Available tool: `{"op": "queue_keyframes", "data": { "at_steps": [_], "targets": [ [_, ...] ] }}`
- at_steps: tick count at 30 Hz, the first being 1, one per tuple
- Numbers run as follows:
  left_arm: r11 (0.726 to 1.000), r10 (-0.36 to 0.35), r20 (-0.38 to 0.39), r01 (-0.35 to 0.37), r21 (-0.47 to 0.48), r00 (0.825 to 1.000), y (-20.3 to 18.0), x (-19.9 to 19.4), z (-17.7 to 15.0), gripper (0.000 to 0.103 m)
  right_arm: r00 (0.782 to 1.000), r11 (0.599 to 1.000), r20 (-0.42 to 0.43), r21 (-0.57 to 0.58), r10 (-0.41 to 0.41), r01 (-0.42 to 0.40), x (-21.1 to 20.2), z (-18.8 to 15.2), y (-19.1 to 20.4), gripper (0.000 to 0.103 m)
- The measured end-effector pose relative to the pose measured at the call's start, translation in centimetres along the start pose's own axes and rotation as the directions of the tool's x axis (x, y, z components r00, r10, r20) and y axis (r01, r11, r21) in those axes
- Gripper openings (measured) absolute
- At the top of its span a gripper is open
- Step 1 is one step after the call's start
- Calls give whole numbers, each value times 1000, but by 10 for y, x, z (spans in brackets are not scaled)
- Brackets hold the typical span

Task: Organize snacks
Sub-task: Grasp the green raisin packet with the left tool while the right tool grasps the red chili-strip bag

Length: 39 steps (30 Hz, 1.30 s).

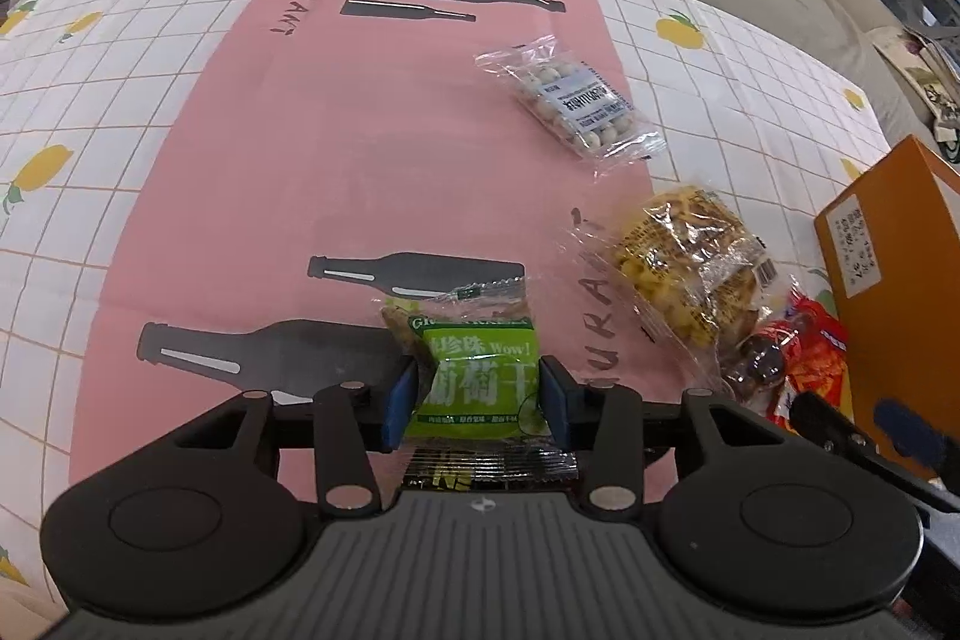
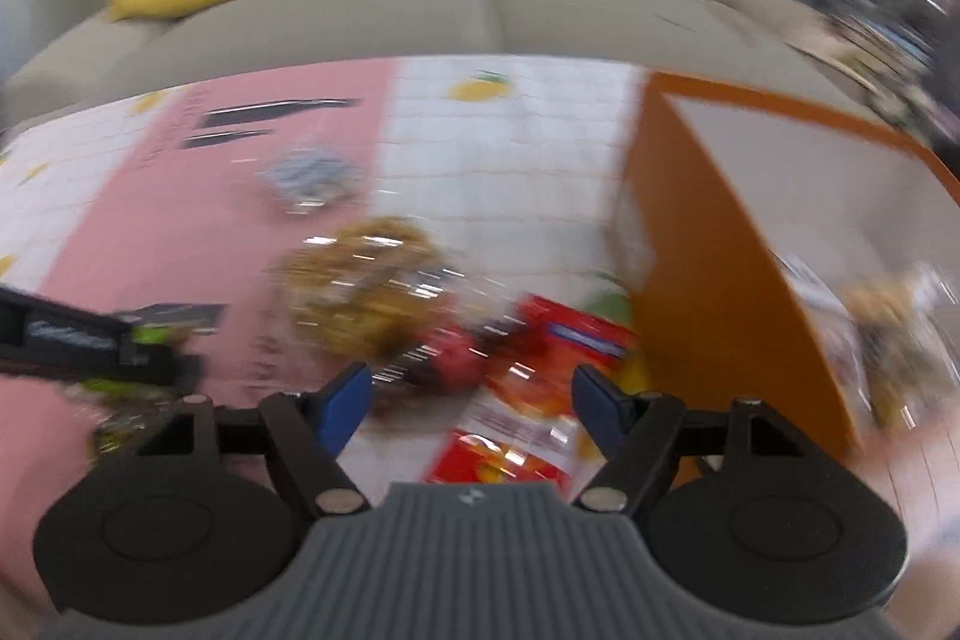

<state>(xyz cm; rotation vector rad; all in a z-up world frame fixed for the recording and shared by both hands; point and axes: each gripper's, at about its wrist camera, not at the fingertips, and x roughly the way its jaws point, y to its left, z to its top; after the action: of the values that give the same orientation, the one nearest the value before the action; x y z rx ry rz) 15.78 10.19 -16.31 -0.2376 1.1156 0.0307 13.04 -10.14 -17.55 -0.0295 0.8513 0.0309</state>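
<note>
Pink-checked table (image 1: 240, 172) before sofa: left gripper (image 1: 477, 391) fingers pinch green raisin packet (image 1: 474, 376) low centre, right gripper (image 2: 468, 400) fingers spread empty over red snack packs (image 2: 540, 352); carry green packet level toward orange box (image 1: 888, 232) at right, avoiding crinkly bags.

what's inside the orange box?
In the right wrist view the orange box stands open-topped with a pale inner wall. One crinkly clear packet with yellowish-brown contents lies inside. Motion blur and the near wall hide anything lower down.

Green snack packet (image 1: 477, 379), orange box (image 1: 894, 292), pink lemon-checked tablecloth (image 1: 240, 160).
</note>
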Motion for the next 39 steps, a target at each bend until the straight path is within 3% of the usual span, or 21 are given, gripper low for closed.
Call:
{"op": "queue_keyframes", "data": {
  "at_steps": [3, 12, 16, 22, 28, 39],
  "targets": [
    [1000, 6, 13, -6, 8, 1000, -1, 0, -2, 49, 997, 995, -53, 83, -51, 55, 8, -4, -8, 71],
    [1000, 17, -8, -17, 5, 1000, -2, 6, 0, 52, 986, 986, -152, 146, -63, 86, 45, -4, -16, 68],
    [1000, 14, -23, -14, -2, 1000, -1, 11, 0, 54, 990, 994, -128, 83, -64, 74, 46, -6, -9, 56],
    [1000, 20, -18, -20, 14, 1000, -6, 14, -1, 47, 993, 1000, -122, 11, -6, 8, 43, -8, 2, 42],
    [1000, -6, 27, 6, 7, 1000, -7, -3, 0, 45, 992, 999, -125, 18, 34, -33, 32, -2, -4, 19],
    [999, -37, 91, 38, -5, 995, -12, -44, 1, 45, 994, 999, -106, 30, 24, -21, 5, -5, -19, 14]
  ]
}}
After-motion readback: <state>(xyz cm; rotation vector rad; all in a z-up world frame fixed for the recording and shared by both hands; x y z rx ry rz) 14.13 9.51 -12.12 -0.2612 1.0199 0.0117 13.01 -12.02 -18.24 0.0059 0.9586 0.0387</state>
